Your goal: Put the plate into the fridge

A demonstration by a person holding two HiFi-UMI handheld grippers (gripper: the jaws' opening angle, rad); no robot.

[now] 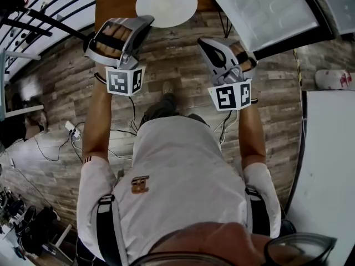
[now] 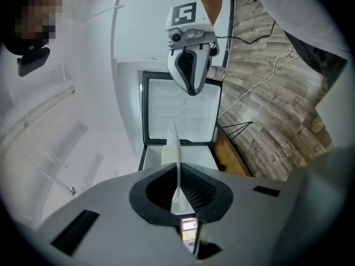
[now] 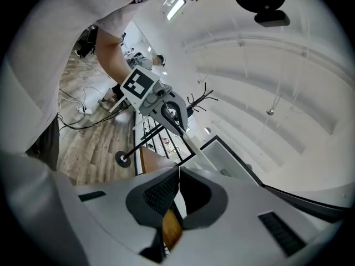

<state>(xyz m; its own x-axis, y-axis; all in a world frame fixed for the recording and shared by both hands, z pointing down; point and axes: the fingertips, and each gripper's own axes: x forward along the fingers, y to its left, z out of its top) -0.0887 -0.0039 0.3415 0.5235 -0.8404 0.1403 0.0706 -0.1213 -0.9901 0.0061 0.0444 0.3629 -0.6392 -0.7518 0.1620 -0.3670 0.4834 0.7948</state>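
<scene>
wood floor (image 1: 55, 96), left tool (image 2: 178, 188) clamping white plate (image 1: 166, 3)

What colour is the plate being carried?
The plate is plain white, no pattern; clearest in the head view.

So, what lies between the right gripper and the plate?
Nothing: the head view shows only wooden floor below that gap. The left gripper holds the plate by its rim; the right gripper is shut and empty.
</scene>
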